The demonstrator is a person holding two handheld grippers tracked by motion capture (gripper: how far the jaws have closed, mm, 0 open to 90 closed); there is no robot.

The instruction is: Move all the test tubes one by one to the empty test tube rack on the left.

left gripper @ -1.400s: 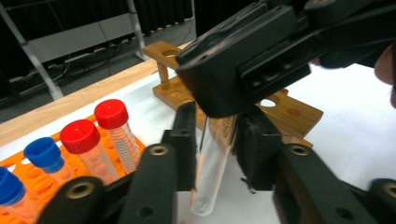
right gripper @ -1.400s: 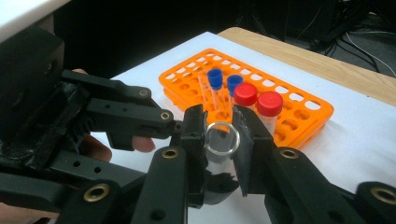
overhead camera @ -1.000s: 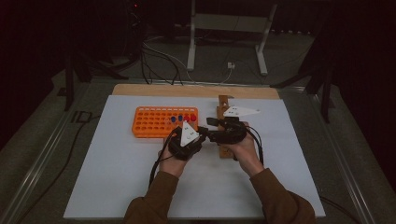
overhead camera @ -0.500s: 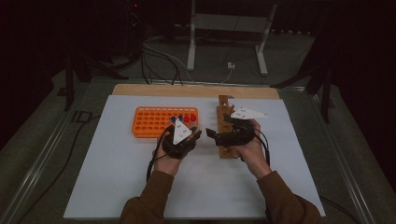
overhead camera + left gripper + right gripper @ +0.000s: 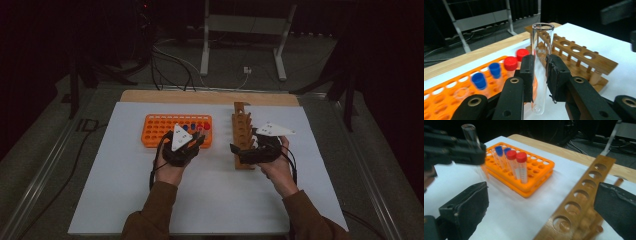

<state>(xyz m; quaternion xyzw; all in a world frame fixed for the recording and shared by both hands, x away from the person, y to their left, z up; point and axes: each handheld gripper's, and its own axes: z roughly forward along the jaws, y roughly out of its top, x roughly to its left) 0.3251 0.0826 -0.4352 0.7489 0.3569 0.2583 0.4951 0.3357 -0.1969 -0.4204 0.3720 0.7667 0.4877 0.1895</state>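
High view: fixed above the person's side, looking forward and down over the white table [image 5: 120, 200], far off.
Left gripper view: close, low, along its jaws toward the orange rack [image 5: 446, 100] at lower left.
Right gripper view: close, low.
Shared: orange rack [image 5: 534, 173], wooden rack [image 5: 584, 192].

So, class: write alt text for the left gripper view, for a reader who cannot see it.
The left gripper holds an empty glass test tube upright between its black jaws. Behind it an orange rack holds blue- and red-capped tubes; a wooden rack stands to the right.
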